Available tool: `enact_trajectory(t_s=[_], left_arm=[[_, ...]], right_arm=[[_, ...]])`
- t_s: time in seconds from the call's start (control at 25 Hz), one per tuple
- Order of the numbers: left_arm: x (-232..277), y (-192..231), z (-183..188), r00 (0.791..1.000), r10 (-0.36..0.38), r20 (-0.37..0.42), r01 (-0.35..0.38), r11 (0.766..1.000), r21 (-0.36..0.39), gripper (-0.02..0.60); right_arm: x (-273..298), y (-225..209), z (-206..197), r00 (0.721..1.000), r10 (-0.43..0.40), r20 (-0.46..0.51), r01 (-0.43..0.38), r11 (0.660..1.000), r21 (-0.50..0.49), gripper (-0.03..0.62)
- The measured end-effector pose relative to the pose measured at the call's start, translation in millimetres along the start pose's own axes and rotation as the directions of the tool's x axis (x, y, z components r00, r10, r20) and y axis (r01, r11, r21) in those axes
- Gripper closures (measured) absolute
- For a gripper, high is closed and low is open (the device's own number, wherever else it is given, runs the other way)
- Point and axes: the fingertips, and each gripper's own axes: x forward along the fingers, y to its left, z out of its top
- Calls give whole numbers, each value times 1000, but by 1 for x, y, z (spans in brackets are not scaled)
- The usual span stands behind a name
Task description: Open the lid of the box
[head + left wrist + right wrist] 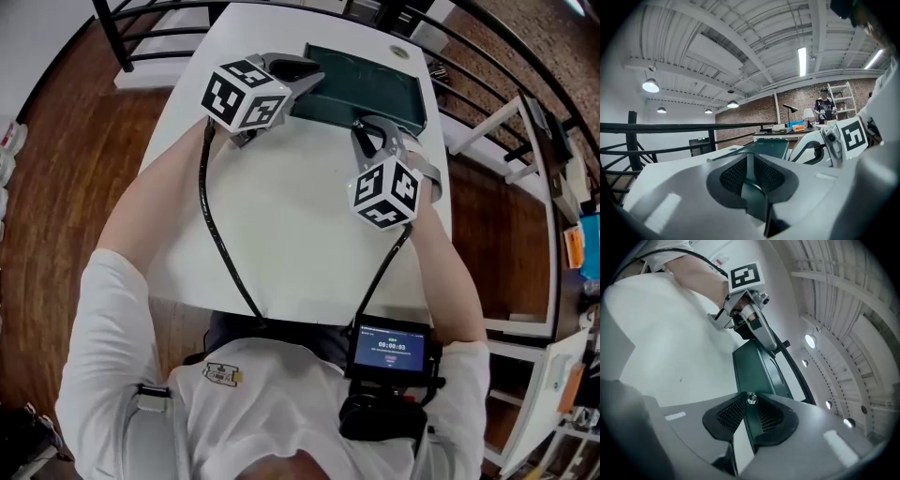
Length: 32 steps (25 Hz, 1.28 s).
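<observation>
A flat dark green box (370, 89) lies at the far side of the white table (281, 216). My left gripper (309, 77) is at the box's near left corner. In the left gripper view it (751, 180) is shut on the thin green edge of the lid (771, 147). My right gripper (363, 128) is at the box's near edge, further right. In the right gripper view it (749, 416) is shut on the lid's edge (759, 366) beside a small clear knob (751, 398). How far the lid is lifted cannot be told.
A black railing (141, 37) runs round the table's far side, above a wooden floor (75, 159). A small round disc (400, 52) lies on the table beyond the box. White shelving (525, 141) stands to the right. A person (825, 105) stands far off.
</observation>
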Motion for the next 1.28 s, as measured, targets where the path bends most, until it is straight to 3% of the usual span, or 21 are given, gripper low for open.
enact_trajectory(t_s=[0.36,0.76,1.28], left_arm=[[-4,0,-1,1000,3,5,-3,1000,-15,534],[-38,-2,-7,998,48,29,-45,994,-103,536],[-52,-7,-16,997,70,11,-68,987,-144,551]], right_arm=[[-11,7,1,1000,12,-5,-12,1000,-7,536],[-67,45,7,999,30,22,-30,999,-33,536],[-94,68,10,998,51,39,-49,998,-49,537]])
